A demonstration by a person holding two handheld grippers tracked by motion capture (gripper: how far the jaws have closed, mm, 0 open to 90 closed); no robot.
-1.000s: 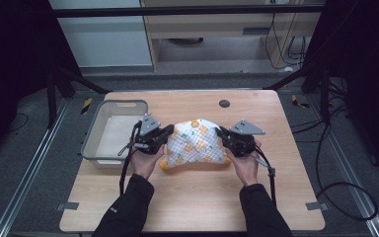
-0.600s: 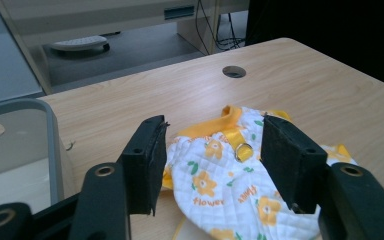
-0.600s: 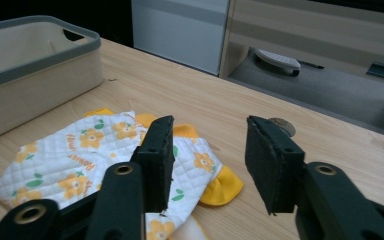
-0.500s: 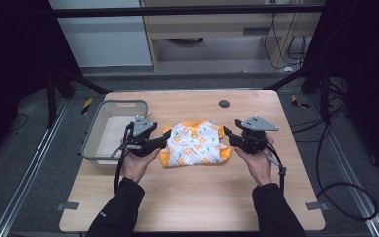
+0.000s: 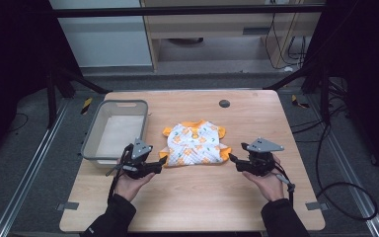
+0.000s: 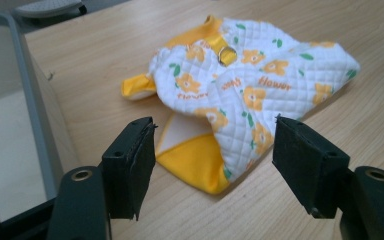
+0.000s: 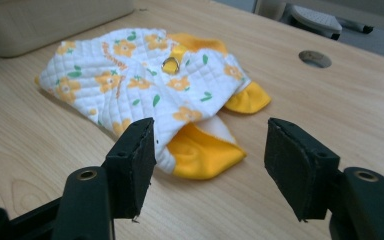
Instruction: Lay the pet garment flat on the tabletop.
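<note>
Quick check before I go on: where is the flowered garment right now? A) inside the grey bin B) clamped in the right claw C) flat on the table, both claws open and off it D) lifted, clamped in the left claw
C: the flowered garment lies on the table beside the grey bin, with the left claw and right claw open, apart from it.

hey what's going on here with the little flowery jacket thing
A person holds a two-jaw gripper in each hand at a wooden table. A small quilted garment, white with orange flowers and orange trim, lies flat on the table beside a grey bin. The left gripper and the right gripper sit at the garment's two near corners, both with fingers open and holding nothing. The garment rests free on the wood between them.
</note>
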